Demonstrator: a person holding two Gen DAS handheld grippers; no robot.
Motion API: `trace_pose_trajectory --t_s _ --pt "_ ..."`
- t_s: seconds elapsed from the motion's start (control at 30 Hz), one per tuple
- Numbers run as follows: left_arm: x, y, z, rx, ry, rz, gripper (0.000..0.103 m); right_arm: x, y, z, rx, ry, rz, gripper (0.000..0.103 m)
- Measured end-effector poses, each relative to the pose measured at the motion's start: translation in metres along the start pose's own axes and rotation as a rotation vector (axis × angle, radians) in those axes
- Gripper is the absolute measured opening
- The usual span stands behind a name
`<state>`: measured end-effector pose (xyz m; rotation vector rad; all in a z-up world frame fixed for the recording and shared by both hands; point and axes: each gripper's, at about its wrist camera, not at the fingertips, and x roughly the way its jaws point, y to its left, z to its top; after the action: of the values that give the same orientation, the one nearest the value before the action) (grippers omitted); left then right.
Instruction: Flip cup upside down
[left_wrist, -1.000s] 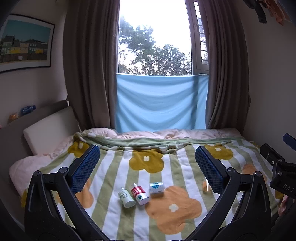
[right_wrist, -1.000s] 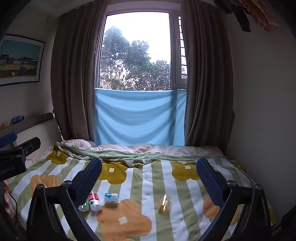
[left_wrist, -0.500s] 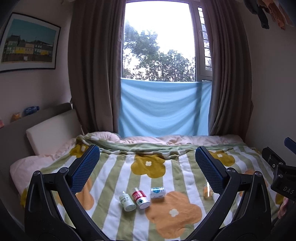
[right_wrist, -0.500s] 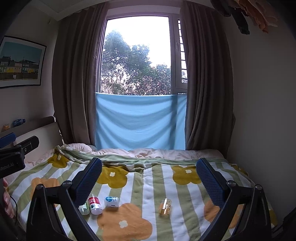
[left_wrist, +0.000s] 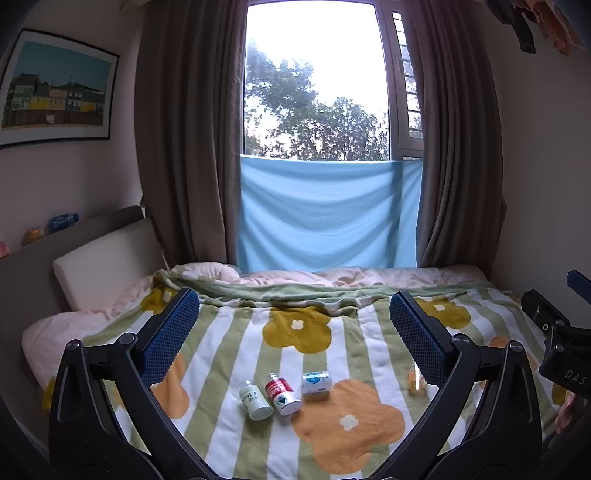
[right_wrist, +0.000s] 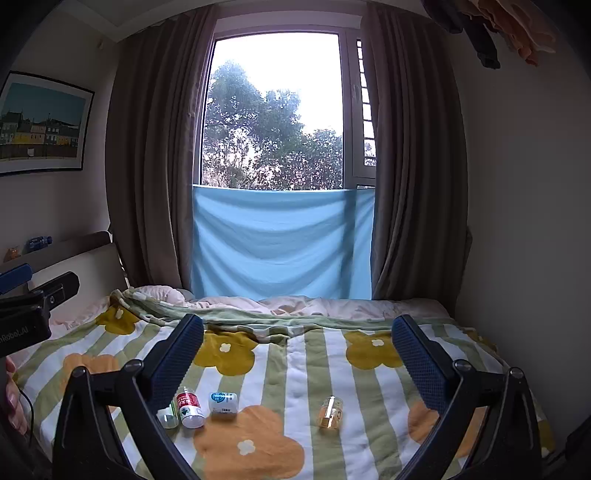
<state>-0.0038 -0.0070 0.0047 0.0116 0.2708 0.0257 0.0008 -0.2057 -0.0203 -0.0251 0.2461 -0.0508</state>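
A small clear amber cup (right_wrist: 330, 412) lies on its side on the flowered bed blanket (right_wrist: 295, 373). In the left wrist view the cup (left_wrist: 414, 380) is partly hidden behind the right finger. My right gripper (right_wrist: 295, 354) is open and empty, held above the blanket, with the cup below and a little right of centre. My left gripper (left_wrist: 293, 326) is open and empty, held above the blanket, left of the cup.
Three small bottles lie in a row on the blanket: a white one (left_wrist: 254, 400), a red one (left_wrist: 282, 393) and a white one with a blue label (left_wrist: 315, 381). A headboard (left_wrist: 99, 254) is at the left, a wall (right_wrist: 517, 258) at the right, curtains and a window behind.
Both views have tilted upward: the bed and the bottles sit lower in frame. Both grippers stay open; the objects on the blanket have not moved.
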Motion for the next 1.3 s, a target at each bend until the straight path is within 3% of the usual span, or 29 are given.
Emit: trace_pose_trajectory --t_s 1.3 --pt "-0.0026 0.0002 -0.0003 0.006 -0.004 0.002 0.103 -0.0003 0.0008 -0.0045 0.010 -0.019 0.013 0.102"
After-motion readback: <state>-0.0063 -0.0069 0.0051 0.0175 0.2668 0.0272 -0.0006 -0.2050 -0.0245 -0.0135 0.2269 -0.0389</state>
